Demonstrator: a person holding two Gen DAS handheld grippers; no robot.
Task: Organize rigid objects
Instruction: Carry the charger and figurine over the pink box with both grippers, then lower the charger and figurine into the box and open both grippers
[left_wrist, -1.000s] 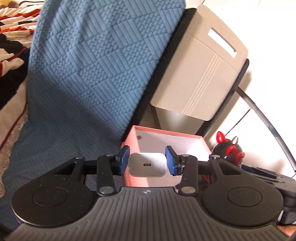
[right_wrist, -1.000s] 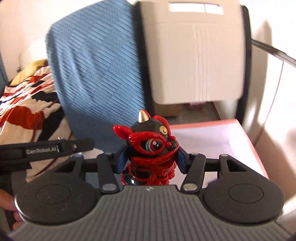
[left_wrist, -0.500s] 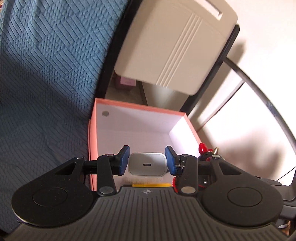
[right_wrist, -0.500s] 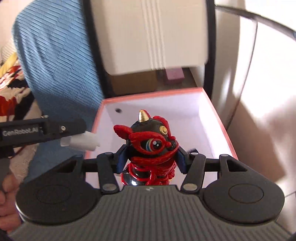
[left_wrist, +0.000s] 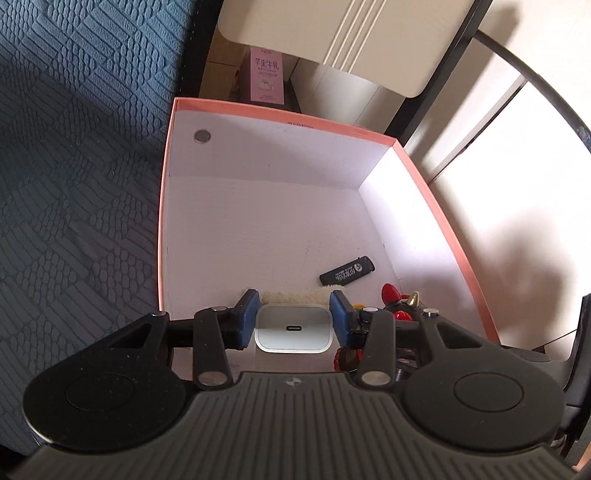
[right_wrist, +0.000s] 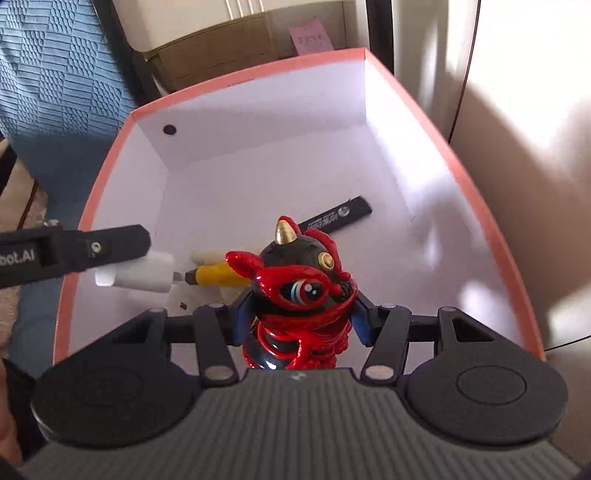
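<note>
Left tongs (left_wrist: 293, 317) are gripping a white charger (left_wrist: 293, 329), right tongs (right_wrist: 302, 320) a red figurine (right_wrist: 303, 291), both hanging over the pink box (left_wrist: 168, 177); blue textured fabric (left_wrist: 74, 147) is filling the frame's left.

A blue textured fabric (left_wrist: 74, 166) lies left of the box. A beige panel (left_wrist: 332, 29) stands behind it, above a pink printed carton (left_wrist: 266, 75).

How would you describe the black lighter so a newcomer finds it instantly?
Find the pink-rimmed box beside the blue blanket. On its white floor lies the black lighter, flat, beyond the red lion figurine. It alone is slim, black, with white lettering.
</note>
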